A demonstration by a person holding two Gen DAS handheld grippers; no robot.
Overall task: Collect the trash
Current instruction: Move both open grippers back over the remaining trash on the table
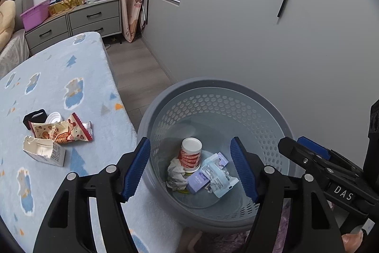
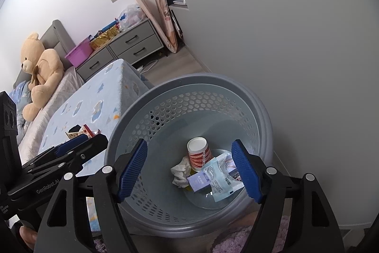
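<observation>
Hovering over the bin (image 1: 165, 96), both grippers' fingers (image 1: 139, 167) apart, seemingly empty.

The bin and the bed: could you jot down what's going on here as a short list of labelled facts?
Place: bedroom, grey bin beside the bed
In the bin: paper cup, crumpled tissue, purple box, pale blue wrapper
On the bed: torn white carton, snack wrapper, white lid, a black item
Left gripper: open, empty, over the bin
Right gripper: open, empty, over the bin
</observation>
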